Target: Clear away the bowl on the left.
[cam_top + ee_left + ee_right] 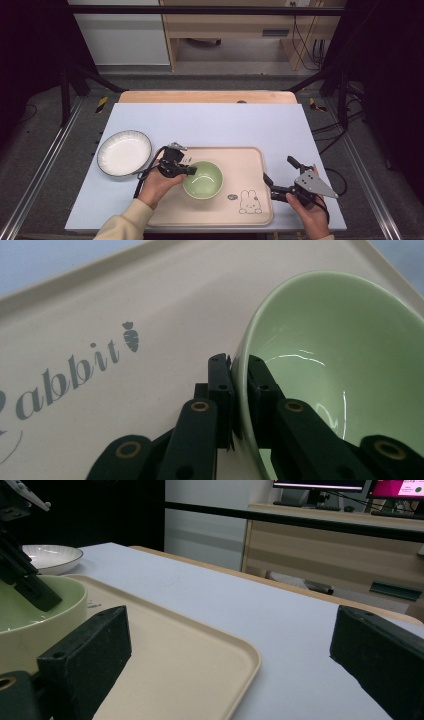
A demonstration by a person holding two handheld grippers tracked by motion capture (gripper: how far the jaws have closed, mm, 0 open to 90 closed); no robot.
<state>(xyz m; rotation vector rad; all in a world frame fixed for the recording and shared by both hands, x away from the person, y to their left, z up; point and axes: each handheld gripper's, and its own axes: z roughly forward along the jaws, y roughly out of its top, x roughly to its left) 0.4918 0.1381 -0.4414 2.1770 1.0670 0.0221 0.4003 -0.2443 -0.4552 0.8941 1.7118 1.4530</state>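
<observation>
1. One green bowl [202,179], lower centre of the high view, sitting on the tray, left of its middle.
2. Left gripper [192,170] clamped on the bowl's left rim: left gripper view shows one jaw outside the wall, one inside, rim pinched between them.
3. One beige tray [250,160], lower centre. It carries a rabbit print [248,202] at its lower right and "Rabbit" lettering [70,375] with a carrot mark.
4. Right gripper [281,175] at lower right of the high view, over the tray's right edge. Jaws spread wide, nothing between them, tray rim in the gap in the right gripper view.
5. One white plate [124,152] with dark rim, left of the tray, just beside it, on the light blue table cover [210,125].
6. Count: two grippers, one bowl, one tray, one plate.
</observation>
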